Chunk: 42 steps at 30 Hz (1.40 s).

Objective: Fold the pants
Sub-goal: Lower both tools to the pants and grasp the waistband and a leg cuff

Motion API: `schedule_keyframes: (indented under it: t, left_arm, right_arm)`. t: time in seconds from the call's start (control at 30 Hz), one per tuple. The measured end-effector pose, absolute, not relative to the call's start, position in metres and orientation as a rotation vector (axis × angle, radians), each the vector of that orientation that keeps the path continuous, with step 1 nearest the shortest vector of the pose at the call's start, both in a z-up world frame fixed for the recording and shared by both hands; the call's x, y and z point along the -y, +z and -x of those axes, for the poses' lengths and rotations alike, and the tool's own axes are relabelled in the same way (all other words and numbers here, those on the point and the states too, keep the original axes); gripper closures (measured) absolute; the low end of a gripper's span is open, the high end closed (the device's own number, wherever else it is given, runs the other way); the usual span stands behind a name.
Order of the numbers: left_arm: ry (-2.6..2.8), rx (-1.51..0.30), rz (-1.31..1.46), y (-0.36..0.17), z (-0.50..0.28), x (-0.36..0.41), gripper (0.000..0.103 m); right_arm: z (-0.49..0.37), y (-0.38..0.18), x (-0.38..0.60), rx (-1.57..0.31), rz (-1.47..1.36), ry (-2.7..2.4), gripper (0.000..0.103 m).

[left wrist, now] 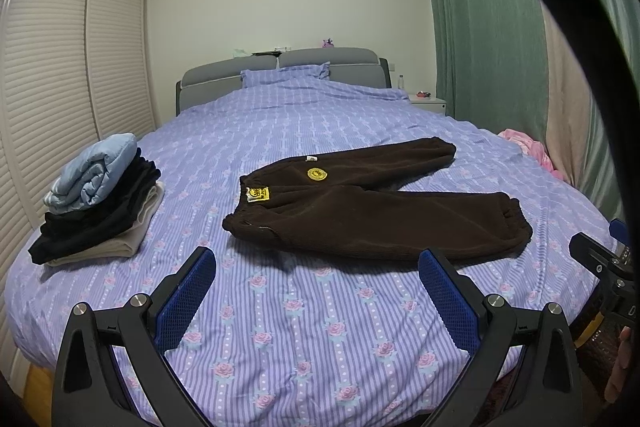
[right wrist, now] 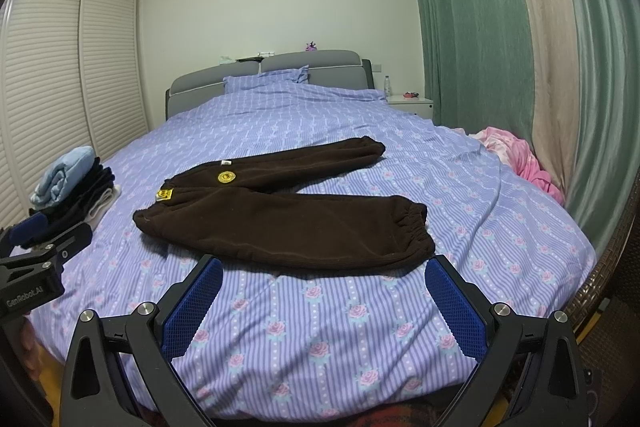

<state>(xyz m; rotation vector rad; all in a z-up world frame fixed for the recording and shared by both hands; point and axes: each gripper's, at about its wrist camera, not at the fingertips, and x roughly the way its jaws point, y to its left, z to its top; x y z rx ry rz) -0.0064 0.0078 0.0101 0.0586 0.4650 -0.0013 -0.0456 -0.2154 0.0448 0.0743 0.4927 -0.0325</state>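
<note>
Dark brown fleece pants [left wrist: 372, 207] lie flat on the bed, waistband to the left with a yellow label, legs spread apart to the right with elastic cuffs. They also show in the right wrist view [right wrist: 288, 223]. My left gripper [left wrist: 316, 263] is open and empty, hovering over the bed's near edge just short of the pants. My right gripper [right wrist: 324, 267] is open and empty, close to the near leg. Each gripper shows at the edge of the other's view.
A stack of folded clothes [left wrist: 100, 199] sits at the bed's left edge, also in the right wrist view [right wrist: 72, 187]. A pink garment [right wrist: 520, 159] lies at the right edge by green curtains [right wrist: 472, 27]. A nightstand [left wrist: 428, 103] stands beside the headboard.
</note>
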Motion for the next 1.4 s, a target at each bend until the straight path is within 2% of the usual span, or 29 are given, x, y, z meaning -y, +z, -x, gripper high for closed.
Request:
schedule_keyframes:
  t: [0.4, 0.77, 1.2, 1.4]
  left_arm:
    - [0.012, -0.487, -0.057, -0.004, -0.002, -0.012, 0.0]
    - [0.085, -0.512, -0.094, -0.043, -0.033, -0.02, 0.0]
    - [0.103, -0.589, -0.002, -0.089, -0.143, -0.055, 0.0]
    - [0.095, -0.75, 0.056, -0.095, -0.184, -0.064, 0.0]
  right_arm:
    - [0.037, 0.031, 0.219, -0.524, -0.078, -0.038, 0.0]
    - [0.002, -0.016, 0.22, -0.575, -0.084, -0.077, 0.0]
    - [-0.082, -0.073, 0.253, -0.659, -0.236, -0.21, 0.0]
    - [-0.121, -0.077, 0.262, -0.778, -0.282, -0.265, 0.001]
